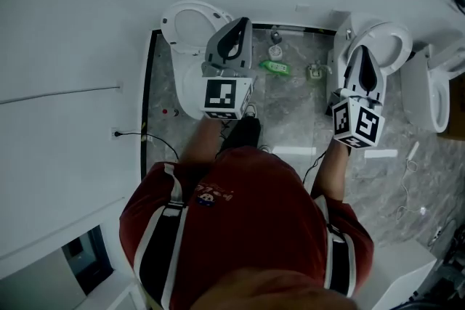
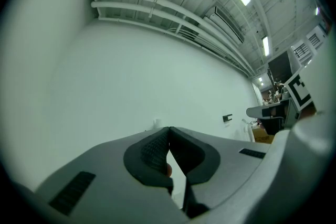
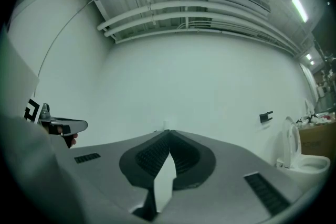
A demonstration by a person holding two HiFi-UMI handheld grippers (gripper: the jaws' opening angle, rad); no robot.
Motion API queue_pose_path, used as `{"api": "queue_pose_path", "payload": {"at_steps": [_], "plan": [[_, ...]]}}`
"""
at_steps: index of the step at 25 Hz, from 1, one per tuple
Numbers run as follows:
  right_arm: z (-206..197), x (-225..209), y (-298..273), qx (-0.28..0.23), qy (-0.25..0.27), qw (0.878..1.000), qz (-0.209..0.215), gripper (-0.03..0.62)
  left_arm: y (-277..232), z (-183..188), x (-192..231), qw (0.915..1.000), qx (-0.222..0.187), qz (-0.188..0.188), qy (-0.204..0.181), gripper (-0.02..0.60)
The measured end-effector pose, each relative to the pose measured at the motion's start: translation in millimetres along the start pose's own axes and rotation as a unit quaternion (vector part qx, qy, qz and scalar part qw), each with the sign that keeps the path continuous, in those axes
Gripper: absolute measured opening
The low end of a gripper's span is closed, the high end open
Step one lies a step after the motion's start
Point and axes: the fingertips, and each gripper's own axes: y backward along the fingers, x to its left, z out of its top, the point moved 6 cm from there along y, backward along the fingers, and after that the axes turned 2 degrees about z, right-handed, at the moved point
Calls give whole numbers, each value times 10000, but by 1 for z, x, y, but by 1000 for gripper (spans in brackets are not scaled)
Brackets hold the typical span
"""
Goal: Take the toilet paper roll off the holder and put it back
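now, approach step: my left gripper [image 2: 169,129] and right gripper [image 3: 168,134], both clenched empty, face the wall [image 2: 157,71]; next, locate the roll.

A white wall [image 2: 131,86] is standing close ahead of the left gripper [image 2: 169,129] and right gripper [image 3: 168,134], with a small black bracket [image 3: 266,117] jutting from it. Below, open floor [image 1: 290,120] is lying between the left toilet [image 1: 185,25] and right toilet [image 1: 389,40], with small bottles [image 1: 275,67] sitting on it near the wall. A third toilet [image 1: 429,83] is crowding the far right.
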Motion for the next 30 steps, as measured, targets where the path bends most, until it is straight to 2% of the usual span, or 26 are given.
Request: {"api": "queue_pose_path", "payload": {"at_steps": [9, 18, 23, 30], "plan": [[-10, 25, -120, 43, 106, 9999, 20, 11, -95, -24, 74, 10000, -6, 4, 54, 18], [-21, 57, -217, 125, 195, 9997, -51, 11, -170, -36, 144, 9997, -87, -94, 196, 18], [-24, 64, -251, 87, 254, 9996, -72, 11, -201, -42, 162, 9994, -137, -155, 271, 18], [-28, 49, -289, 4, 204, 9997, -102, 11, -242, -48, 165, 9993, -156, -203, 287, 18]]}}
